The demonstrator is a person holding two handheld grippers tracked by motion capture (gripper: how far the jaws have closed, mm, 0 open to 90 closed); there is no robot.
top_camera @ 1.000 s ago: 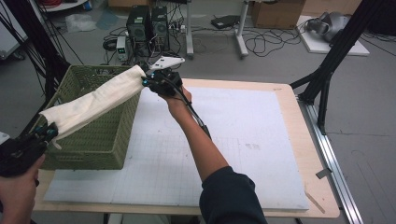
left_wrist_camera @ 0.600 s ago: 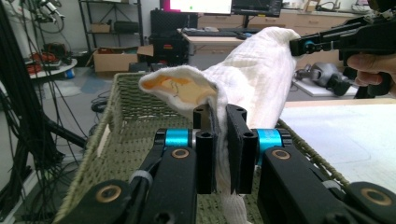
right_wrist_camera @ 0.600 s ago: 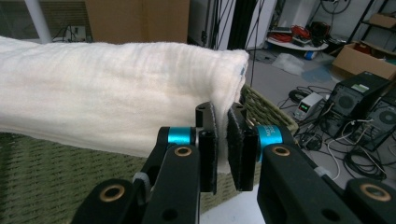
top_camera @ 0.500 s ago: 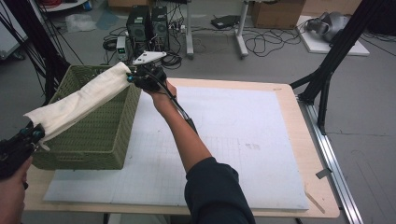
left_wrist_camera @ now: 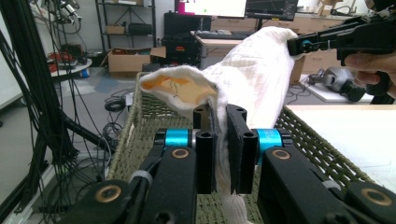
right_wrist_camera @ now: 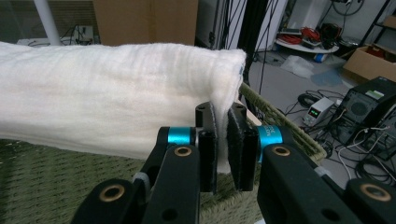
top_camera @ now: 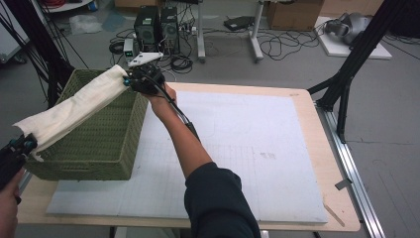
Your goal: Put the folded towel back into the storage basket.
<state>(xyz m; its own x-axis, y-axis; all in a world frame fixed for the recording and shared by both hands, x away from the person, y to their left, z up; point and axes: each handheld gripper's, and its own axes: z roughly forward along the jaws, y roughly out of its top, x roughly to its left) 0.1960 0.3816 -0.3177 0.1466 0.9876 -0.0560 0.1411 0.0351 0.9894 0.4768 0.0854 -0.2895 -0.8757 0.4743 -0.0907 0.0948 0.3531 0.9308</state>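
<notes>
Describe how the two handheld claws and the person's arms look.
Each claw, left claw and right claw, has black jaws, blue collars and brass-coloured pivots. The right one carries a grey three-cornered plate and trails a black cable. The right arm wears a dark sleeve.

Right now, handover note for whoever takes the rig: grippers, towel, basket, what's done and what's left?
Left gripper: shut on the near end of the white towel.
Right gripper: shut on the far end, at the basket's far corner.
Towel: folded long, stretched between both grippers, held in the air above the green basket at the table's left edge.
Done: towel picked up and carried over the basket.
Left: probably lower it into the basket, open both grippers, pull clear.
</notes>
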